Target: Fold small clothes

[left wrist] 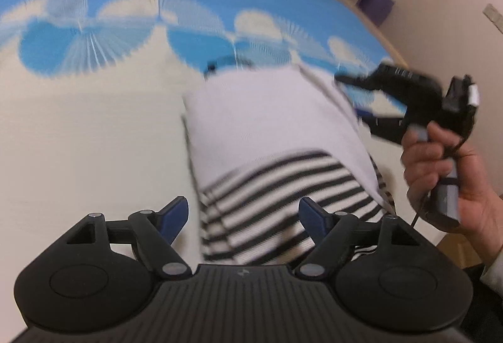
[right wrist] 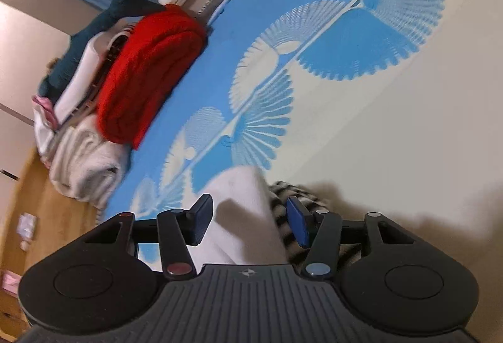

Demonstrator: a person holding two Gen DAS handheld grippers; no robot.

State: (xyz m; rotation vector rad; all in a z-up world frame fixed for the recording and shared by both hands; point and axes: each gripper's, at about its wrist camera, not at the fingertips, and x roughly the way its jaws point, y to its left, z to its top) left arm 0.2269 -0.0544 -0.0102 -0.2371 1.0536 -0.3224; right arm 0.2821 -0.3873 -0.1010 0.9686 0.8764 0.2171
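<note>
Two tools work one garment on the bed. A small striped top, with a white panel folded over its black-and-white stripes, lies on the cream part of the bedspread, toward five o'clock of the left wrist view. Left tool hovers above the striped hem with its jaws spread and nothing pinched. Right tool, held by a hand at three o'clock, straddles the white fold with its jaws parted and not pressing, probably lining up the next fold. Folded red cloth sits at ten o'clock, clear of the work.
</note>
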